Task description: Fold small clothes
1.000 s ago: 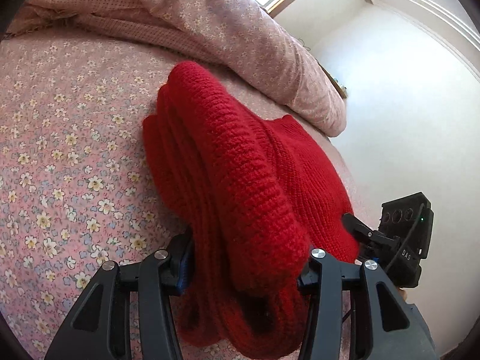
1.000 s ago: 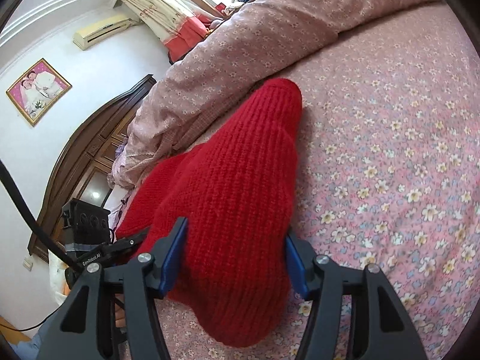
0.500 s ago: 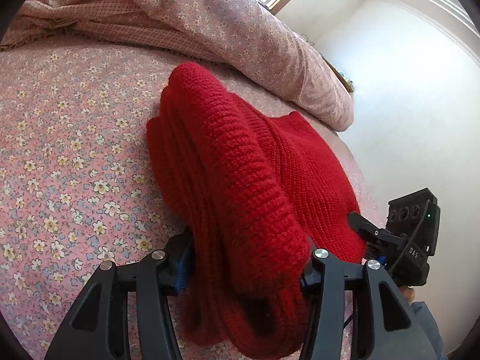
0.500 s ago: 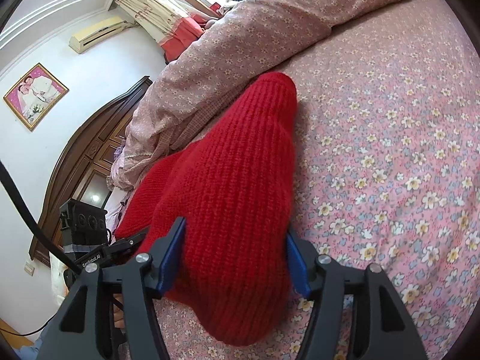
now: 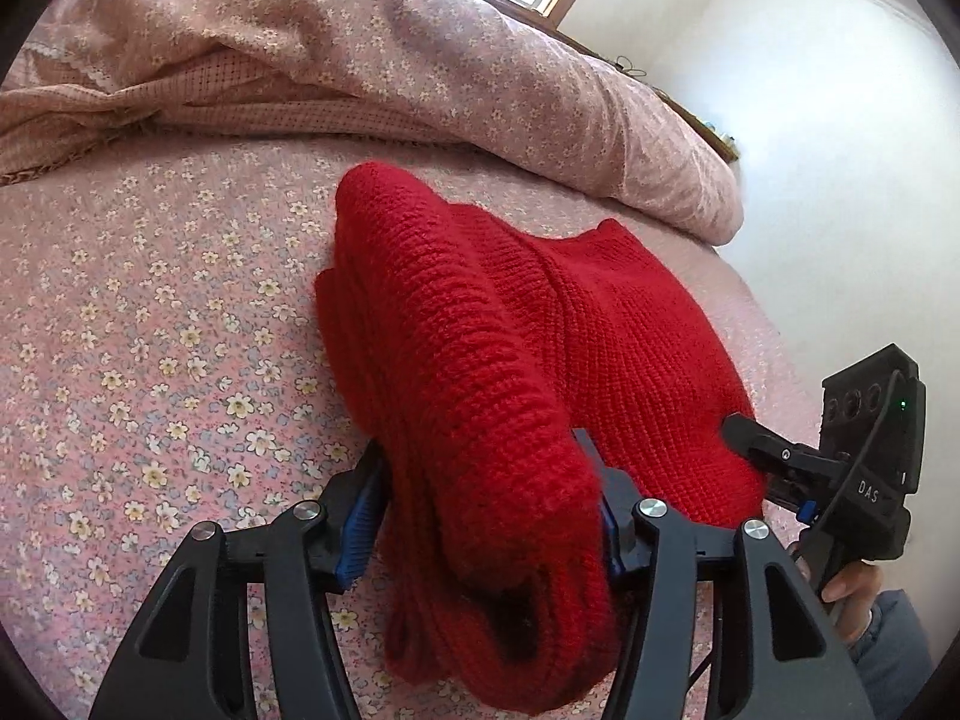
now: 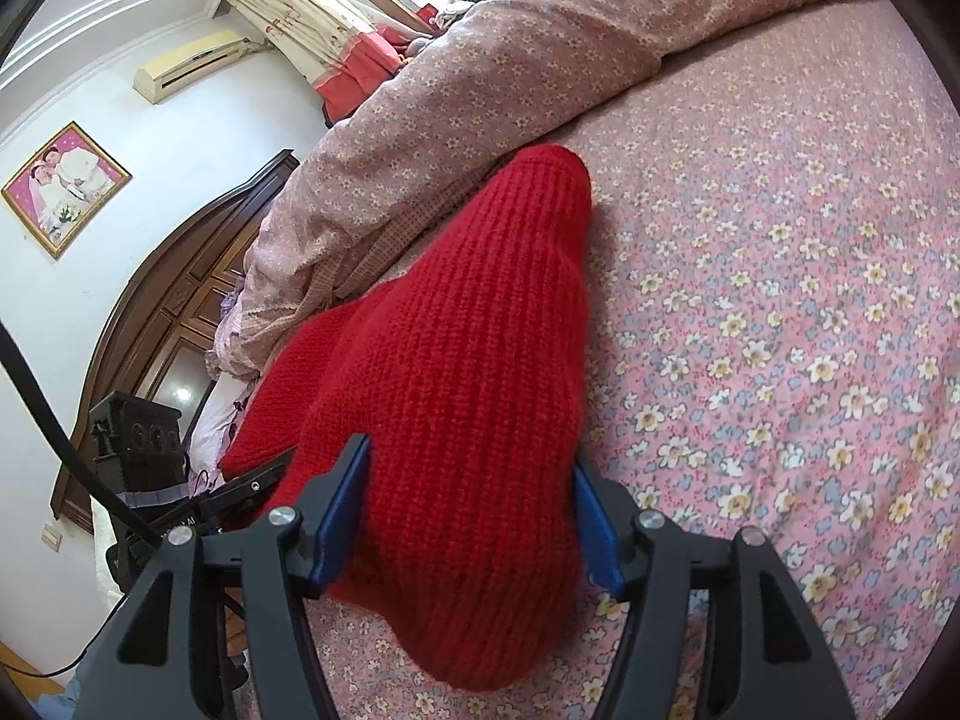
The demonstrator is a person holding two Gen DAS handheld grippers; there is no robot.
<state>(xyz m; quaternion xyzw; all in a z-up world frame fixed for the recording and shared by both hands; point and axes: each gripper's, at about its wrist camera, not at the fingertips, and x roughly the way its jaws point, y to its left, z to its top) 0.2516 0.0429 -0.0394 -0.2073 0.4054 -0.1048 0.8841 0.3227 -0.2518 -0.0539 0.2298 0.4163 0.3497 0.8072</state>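
My left gripper point(image 5: 486, 516) is clamped on the near edge of the red knit sweater point(image 5: 510, 372), blue pads point(image 5: 359, 531) pressed into a thick bunched roll of the knit. The fingers point forward and slightly down toward the floral bedsheet point(image 5: 138, 360). The sweater lies on the sheet, folded over itself, far end reaching toward the pink quilt point(image 5: 420, 60) heaped along the back.

My right gripper point(image 6: 471, 516) also grips the sweater point(image 6: 456, 360), jaws closed on a fat fold with the blue pads point(image 6: 336, 516) on both sides. It is angled low over the sheet point(image 6: 810, 300), with the knit rising between the fingers and tapering away toward the quilt point(image 6: 480, 90).

In the left view I see the right gripper point(image 5: 774, 462) at the sweater's right corner, with a hand point(image 5: 852, 597) around its handle. In the right view the left gripper point(image 6: 246, 489) shows at the sweater's left edge. Both hold the same near side of the garment.
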